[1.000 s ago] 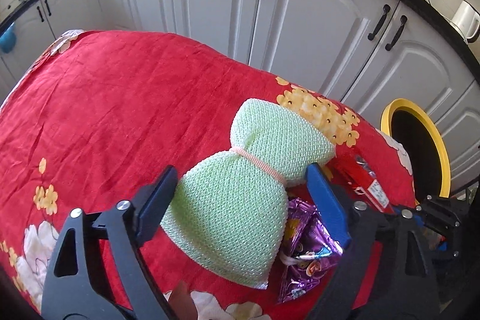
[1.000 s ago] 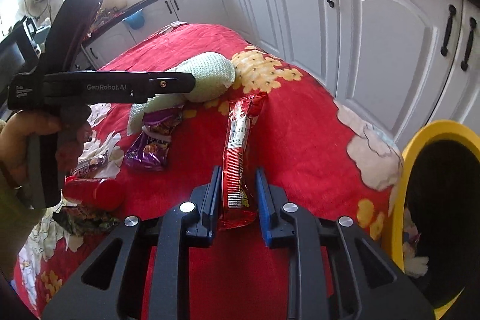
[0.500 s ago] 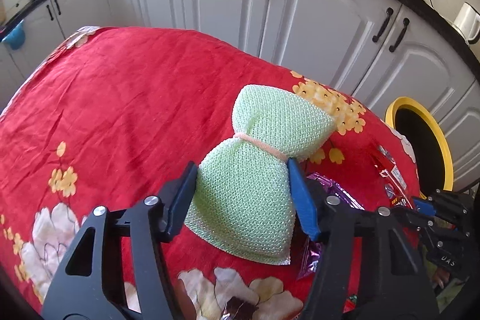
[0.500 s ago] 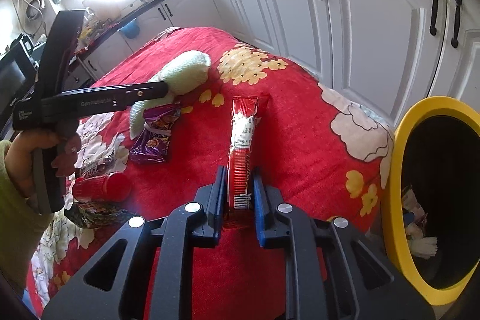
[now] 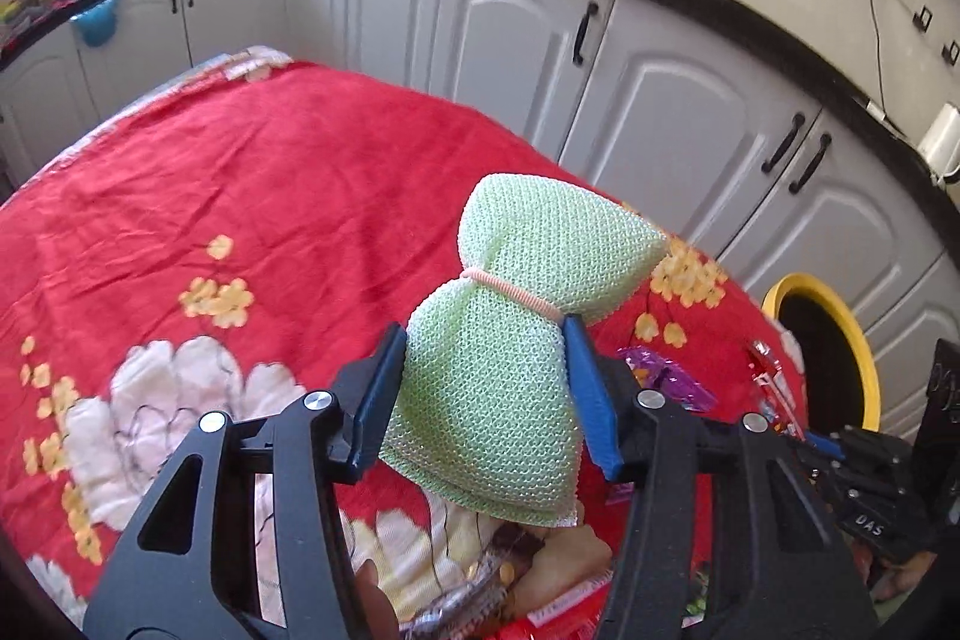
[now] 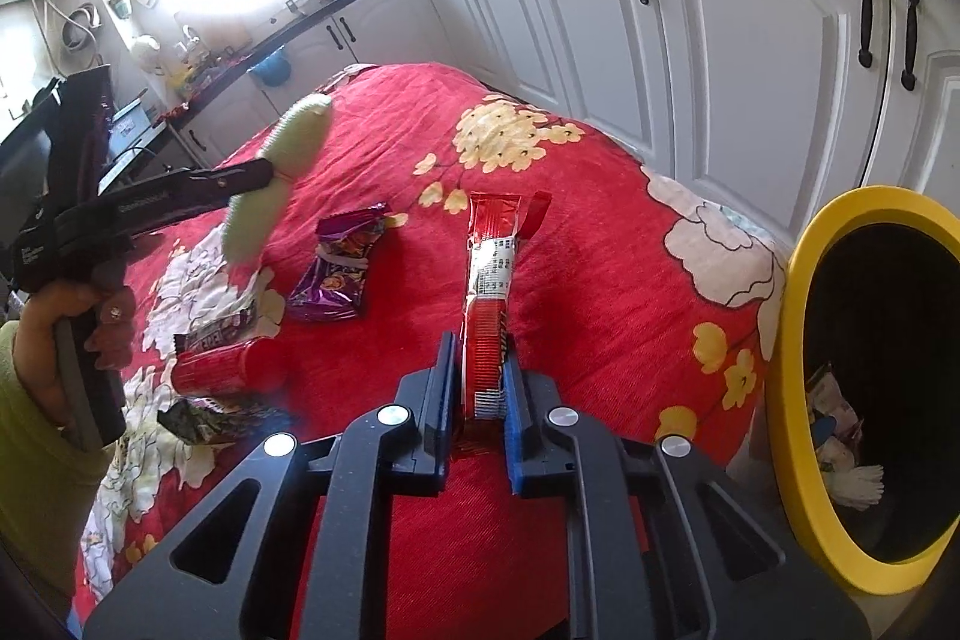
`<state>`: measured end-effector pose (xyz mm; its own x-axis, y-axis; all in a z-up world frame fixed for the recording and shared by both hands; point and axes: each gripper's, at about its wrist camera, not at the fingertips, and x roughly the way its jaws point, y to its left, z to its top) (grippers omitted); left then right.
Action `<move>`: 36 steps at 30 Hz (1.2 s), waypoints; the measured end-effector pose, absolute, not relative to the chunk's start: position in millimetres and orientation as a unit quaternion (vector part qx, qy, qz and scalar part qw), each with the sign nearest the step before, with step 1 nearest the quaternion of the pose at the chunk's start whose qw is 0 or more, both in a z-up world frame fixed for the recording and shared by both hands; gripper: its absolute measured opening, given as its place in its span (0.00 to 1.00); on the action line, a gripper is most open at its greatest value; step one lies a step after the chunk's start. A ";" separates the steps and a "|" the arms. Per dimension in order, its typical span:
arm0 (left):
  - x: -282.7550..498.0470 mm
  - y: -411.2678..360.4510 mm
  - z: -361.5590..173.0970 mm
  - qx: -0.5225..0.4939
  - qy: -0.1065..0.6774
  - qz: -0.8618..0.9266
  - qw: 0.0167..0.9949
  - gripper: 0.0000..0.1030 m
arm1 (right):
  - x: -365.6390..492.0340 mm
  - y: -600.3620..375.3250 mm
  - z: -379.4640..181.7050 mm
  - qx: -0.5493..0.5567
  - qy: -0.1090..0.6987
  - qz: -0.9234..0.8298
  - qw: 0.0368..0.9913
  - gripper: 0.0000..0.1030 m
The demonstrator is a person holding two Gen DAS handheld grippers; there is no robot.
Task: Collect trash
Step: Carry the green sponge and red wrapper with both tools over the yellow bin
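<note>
1. The bench [image 6: 600,244] is covered by a red cloth printed with yellow and white flowers.
2. A purple wrapper [image 6: 339,271] lies on the cloth near its middle.
3. Left of it, at the near-left edge, a red cylindrical packet [image 6: 225,370] lies on its side.
4. A dark wrapper [image 6: 210,418] lies just beside that packet, nearer still.

Left wrist cam sits close behind its fingers, looks down across the red cloth [image 5: 288,196] twd the white cabinets [image 5: 510,40]. Right wrist cam, same close setup, faces down over the cloth w/ cabinets behind. Both views share the cloth, cabinets, yellow bin [image 6: 798,400], green sponge [image 5: 516,340], purple wrapper [image 6: 339,268].
</note>
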<state>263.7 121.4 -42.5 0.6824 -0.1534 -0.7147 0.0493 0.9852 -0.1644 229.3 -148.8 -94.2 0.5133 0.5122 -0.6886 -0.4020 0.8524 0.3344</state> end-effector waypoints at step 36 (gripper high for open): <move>197.7 1.8 9.0 -0.054 0.330 -0.158 0.929 0.44 | 192.2 -234.8 -38.2 0.107 0.340 0.212 0.910 0.13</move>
<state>197.7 1.8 9.0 0.7322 -0.3287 -0.5965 0.2579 0.9444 -0.2039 192.2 -234.8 -38.2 0.6779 0.4596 -0.5738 -0.3133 0.8867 0.3402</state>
